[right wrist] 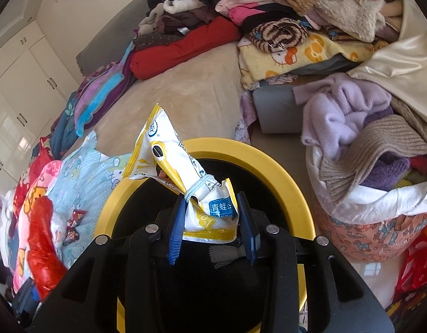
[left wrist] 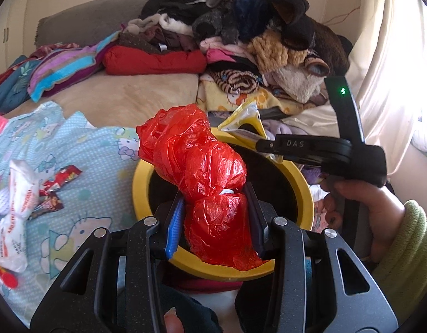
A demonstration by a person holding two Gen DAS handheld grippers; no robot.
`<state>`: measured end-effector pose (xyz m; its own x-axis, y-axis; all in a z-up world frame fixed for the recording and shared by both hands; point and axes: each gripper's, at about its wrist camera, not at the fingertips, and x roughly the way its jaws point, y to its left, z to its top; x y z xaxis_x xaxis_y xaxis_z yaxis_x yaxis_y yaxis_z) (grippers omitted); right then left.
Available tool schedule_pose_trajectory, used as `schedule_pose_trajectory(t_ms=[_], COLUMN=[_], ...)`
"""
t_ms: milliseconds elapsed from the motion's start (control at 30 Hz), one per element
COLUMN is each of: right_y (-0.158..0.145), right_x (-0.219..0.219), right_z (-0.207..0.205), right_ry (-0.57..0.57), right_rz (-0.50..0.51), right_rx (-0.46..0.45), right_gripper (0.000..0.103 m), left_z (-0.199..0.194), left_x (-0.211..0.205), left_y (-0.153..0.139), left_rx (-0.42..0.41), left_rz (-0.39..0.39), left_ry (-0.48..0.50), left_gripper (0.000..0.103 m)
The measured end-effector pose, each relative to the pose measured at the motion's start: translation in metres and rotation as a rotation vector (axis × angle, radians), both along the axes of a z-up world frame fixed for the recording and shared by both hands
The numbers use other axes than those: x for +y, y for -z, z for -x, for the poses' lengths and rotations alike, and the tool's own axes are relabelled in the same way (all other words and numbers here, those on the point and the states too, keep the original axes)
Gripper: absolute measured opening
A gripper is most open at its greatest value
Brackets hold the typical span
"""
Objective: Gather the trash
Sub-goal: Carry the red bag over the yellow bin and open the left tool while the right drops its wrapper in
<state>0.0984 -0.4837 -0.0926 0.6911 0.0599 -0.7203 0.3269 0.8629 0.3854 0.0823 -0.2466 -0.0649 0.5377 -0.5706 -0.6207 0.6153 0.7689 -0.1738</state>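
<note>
Both claws hung loaded over the yellow-rimmed bin [right wrist: 285, 172] at lower centre, left gripper [left wrist: 216, 222] pinching a red plastic bag [left wrist: 194, 161], right gripper [right wrist: 210, 222] clamping a yellow-white wrapper [right wrist: 169, 161]; each would best release fully inside the rim.

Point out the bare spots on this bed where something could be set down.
Bare: the beige blanket between the red folded cloth, the yellow bin and the Hello Kitty sheet. Crowded: the clothes pile behind, wrappers on the sheet.
</note>
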Motion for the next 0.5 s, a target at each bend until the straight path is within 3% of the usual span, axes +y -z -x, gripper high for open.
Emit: schedule_pose_trajectory(t_ms=[200, 267, 333, 400, 500], right_y=[0.006, 0.005, 0.003, 0.001, -0.002], right_x=[-0.007, -0.01, -0.013, -0.015, -0.013], right_z=[0.001, 0.003, 0.003, 0.005, 0.003], right_ry=[0.008, 0.016, 0.026, 0.035, 0.037], right_rz=[-0.021, -0.039, -0.06, -0.063, -0.053], right_rx=[0.01, 0.001, -0.012, -0.026, -0.031], right_gripper=[0.036, 0.039, 0.057, 0.064, 0.065], left_z=[-0.009, -0.014, -0.017, -0.017, -0.014], left_x=[-0.013, -0.015, -0.013, -0.009, -0.001], left_y=[0.011, 0.014, 0.016, 0.016, 0.012], left_rx=[0.03, 0.043, 0.053, 0.05, 0.032], left_rz=[-0.01, -0.014, -0.01, 0.003, -0.003], left_ry=[0.03, 0.031, 0.012, -0.003, -0.028], left_gripper=[0.033, 0.043, 0.073, 0.093, 0.093])
